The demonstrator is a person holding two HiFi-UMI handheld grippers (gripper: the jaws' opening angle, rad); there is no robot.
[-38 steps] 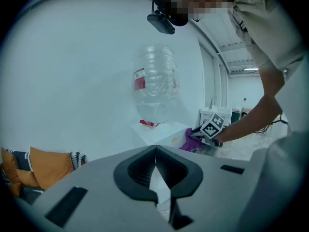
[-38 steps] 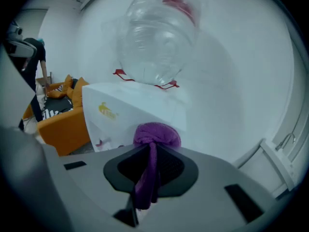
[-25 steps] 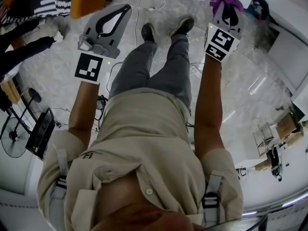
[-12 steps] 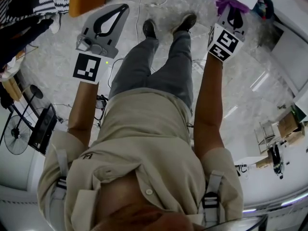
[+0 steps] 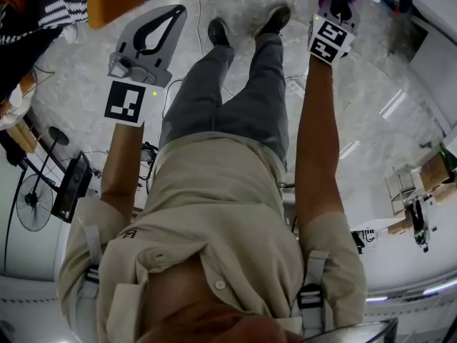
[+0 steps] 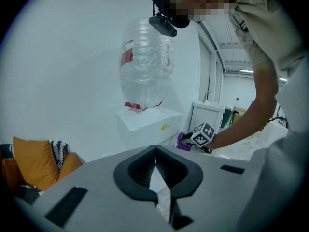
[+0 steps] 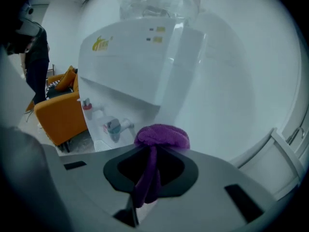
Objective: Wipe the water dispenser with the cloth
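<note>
The right gripper's (image 7: 153,151) jaws were closed on the purple cloth (image 7: 161,135), which bunched into a rounded wad past the tips and trailed a strip back between them. In the right gripper view the wad sat close to the white water dispenser (image 7: 140,66), whose body rose at 11 o'clock from it; whether cloth and dispenser touched could not be told. A red tap (image 7: 87,105) and a blue tap (image 7: 116,125) stuck out at 9 o'clock, and an orange armchair (image 7: 60,112) stood farther off the same way. The left gripper's (image 6: 155,153) jaws met at their tips with nothing held, and it stood well apart from the dispenser, whose clear bottle (image 6: 145,66) showed at 12 o'clock in its view. In the head view the left gripper was at 11 o'clock and the right at 1 o'clock, over the pale floor (image 5: 371,120).
</note>
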